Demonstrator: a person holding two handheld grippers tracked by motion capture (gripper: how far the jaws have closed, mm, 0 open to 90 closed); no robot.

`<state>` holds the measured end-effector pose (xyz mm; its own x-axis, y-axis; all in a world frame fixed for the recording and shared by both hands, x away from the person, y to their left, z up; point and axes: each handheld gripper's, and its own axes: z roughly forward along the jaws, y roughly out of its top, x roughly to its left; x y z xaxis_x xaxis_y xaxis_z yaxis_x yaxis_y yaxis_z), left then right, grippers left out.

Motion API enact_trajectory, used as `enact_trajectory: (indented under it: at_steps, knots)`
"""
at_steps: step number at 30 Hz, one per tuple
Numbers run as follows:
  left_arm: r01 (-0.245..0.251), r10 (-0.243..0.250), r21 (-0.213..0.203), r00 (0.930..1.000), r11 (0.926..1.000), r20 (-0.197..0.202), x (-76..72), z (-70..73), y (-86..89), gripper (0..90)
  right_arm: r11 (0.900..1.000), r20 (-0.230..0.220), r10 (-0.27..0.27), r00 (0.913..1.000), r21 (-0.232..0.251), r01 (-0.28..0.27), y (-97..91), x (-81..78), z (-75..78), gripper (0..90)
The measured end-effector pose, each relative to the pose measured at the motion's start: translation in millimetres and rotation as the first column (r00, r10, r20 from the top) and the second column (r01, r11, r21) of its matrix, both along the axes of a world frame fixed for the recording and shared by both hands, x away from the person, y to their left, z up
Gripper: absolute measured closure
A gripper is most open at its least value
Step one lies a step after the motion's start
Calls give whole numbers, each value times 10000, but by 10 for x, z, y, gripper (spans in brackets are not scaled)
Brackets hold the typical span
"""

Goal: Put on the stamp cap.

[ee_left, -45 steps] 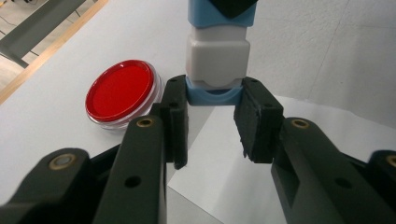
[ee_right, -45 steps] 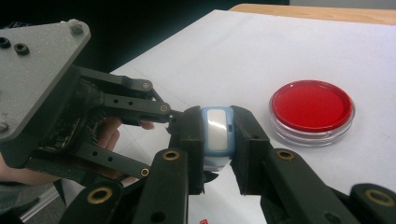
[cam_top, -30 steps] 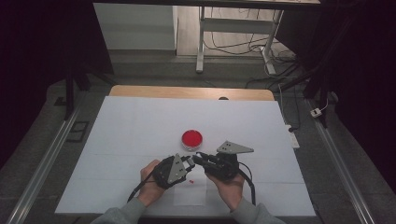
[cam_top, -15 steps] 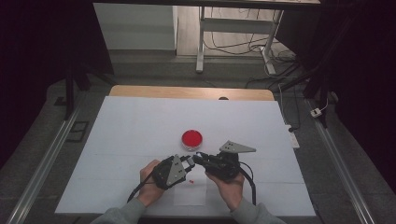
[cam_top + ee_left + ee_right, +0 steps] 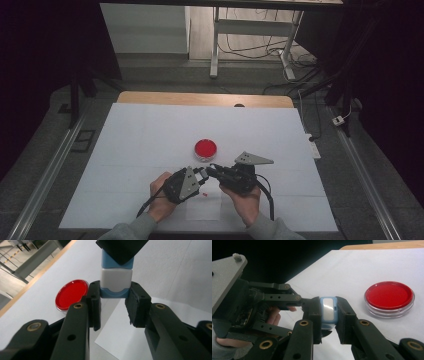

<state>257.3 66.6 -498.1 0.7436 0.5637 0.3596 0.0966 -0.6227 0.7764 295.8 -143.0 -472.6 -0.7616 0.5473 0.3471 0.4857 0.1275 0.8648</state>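
near the tabletop's front edge, you pinch the small blue-and-white plastic stamp with both the left gripper and right gripper, likely to pull it apart above the white paper sheet, beside the round red ink pad.

The right gripper clamps a small blue-and-white block between its black jaws. The left gripper grips it from the left. A red dish sits at the right on the white table.

No legible text, label, brand, number or sign found on any surface in the high view or either gripper view.
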Motion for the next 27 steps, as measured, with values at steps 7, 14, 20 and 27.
enact_trajectory:
  at_steps: [7, 14, 20, 27]
  knots:
    - [172, -186, -317, 9989, 9993, -434, 52, -34, 37, 649, 10000, -313, 44, 9995, 90, -41, -36, 39, 3, 758]
    - [182, -195, -355, 9991, 9992, -371, 55, -30, 38, 640, 9999, -218, 65, 9997, 106, -63, -40, 44, 20, 757]
    - [225, -246, -439, 9985, 9988, -479, 66, -39, 32, 600, 9999, -149, 136, 9998, 57, -135, -29, 40, 19, 756]
    - [253, -287, -567, 9978, 9981, -591, 70, -40, 34, 541, 9998, -94, 178, 9998, 69, -178, -31, 42, 27, 757]
